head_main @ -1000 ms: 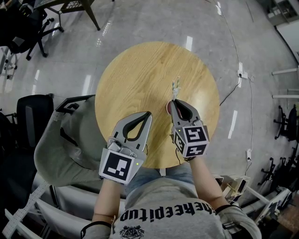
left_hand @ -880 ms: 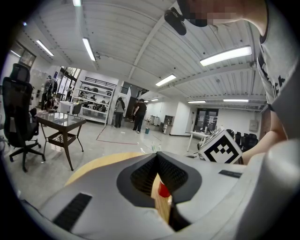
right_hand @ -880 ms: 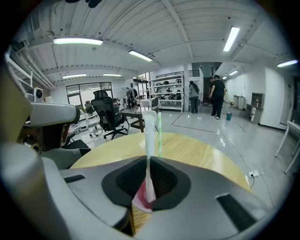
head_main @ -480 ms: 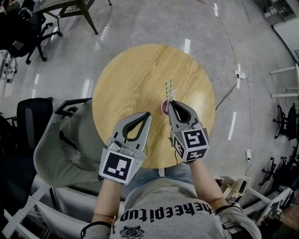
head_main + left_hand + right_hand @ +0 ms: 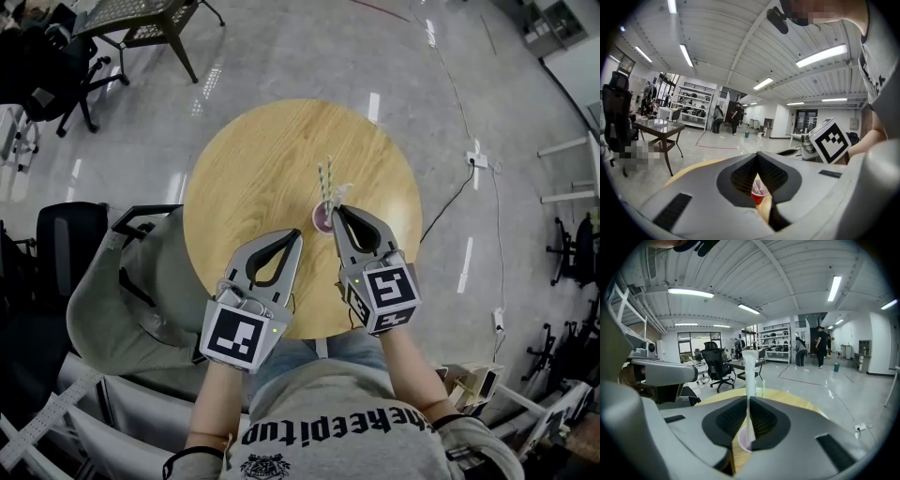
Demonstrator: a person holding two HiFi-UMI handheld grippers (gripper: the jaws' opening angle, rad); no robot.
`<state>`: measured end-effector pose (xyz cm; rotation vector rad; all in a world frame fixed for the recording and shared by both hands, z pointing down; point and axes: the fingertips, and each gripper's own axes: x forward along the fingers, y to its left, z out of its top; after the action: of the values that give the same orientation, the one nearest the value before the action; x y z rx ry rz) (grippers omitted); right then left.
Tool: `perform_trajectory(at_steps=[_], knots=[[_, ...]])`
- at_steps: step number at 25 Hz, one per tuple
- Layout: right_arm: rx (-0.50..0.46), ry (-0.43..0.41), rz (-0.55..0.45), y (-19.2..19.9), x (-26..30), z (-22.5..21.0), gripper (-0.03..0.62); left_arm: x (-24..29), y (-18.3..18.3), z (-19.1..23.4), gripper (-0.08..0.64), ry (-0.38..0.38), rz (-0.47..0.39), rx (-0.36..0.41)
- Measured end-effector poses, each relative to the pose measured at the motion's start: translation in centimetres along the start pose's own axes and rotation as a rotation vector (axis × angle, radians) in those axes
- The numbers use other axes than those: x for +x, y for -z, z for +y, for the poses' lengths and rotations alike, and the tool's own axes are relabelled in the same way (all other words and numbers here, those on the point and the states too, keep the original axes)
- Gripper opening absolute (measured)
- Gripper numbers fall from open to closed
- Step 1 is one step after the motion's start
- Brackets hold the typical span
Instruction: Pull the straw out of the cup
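A small pink cup (image 5: 322, 219) stands near the middle of the round wooden table (image 5: 272, 159), with two green-striped straws (image 5: 324, 180) sticking up from it. My right gripper (image 5: 338, 209) hovers just over the cup's near rim, shut on a white straw (image 5: 343, 191). In the right gripper view this white straw (image 5: 750, 376) stands upright between the jaws, with its lower tip at the cup (image 5: 742, 442); whether it is still inside I cannot tell. My left gripper (image 5: 297, 235) is shut and empty, a little short and left of the cup (image 5: 759, 193).
A chair draped in grey cloth (image 5: 122, 291) stands against the table's left edge, with a black office chair (image 5: 66, 234) beyond it. A dark side table (image 5: 141, 14) is at the top left. Cables (image 5: 469, 159) run over the floor on the right.
My right gripper has risen with the white straw in its jaws, and the cup below it now shows more fully. The left gripper has lifted slightly.
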<state>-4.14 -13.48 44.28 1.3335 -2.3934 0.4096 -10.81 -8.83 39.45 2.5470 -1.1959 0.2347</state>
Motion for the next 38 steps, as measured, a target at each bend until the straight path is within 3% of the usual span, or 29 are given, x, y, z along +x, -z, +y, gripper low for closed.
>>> perform_trajectory(at_steps=[18, 38], knots=[[-0.012, -0.083, -0.16, -5.1, -7.5, 0.1, 0.035, -0.1, -3.5, -5.4, 0.023, 0.003, -0.087, 0.052], [-0.04, -0.184, -0.304, -8.7, -14.5, -2.7, 0.034, 2.0, -6.7, -11.2, 0.023, -0.059, -0.136, 0.13]])
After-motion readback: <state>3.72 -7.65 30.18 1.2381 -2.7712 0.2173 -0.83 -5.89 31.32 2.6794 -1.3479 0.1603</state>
